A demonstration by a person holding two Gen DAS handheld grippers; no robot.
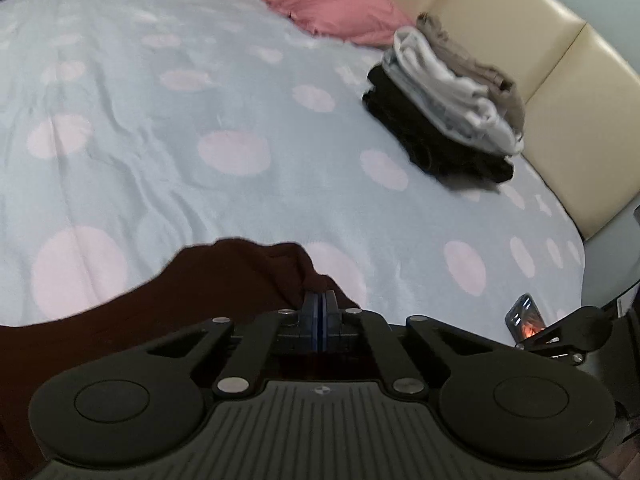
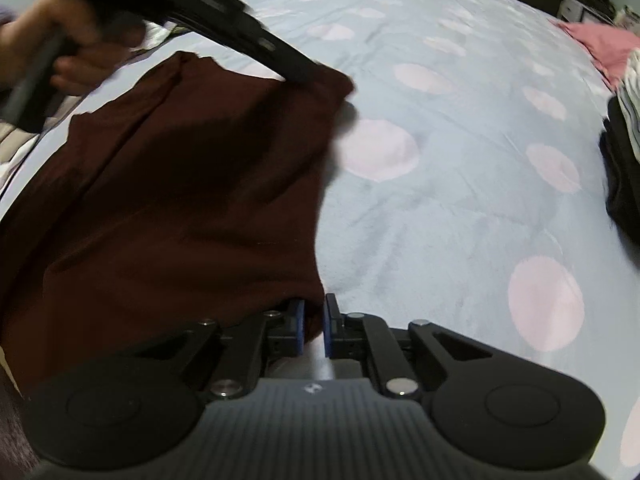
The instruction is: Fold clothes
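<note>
A dark maroon garment (image 2: 180,184) lies spread on the pale blue bedspread with pink dots (image 2: 460,208). My left gripper (image 1: 320,304) is shut on one corner of the maroon garment (image 1: 240,276); in the right wrist view it is the black gripper at the garment's far corner (image 2: 308,76), held by a hand. My right gripper (image 2: 314,322) has its blue pads a little apart with the near corner of the garment between them; the grip looks loose.
A stack of folded clothes (image 1: 444,108), black under white and brown, sits near the cream headboard (image 1: 540,40). A pink pillow (image 1: 320,0) lies at the head of the bed. A phone (image 1: 526,316) rests at the bed's edge.
</note>
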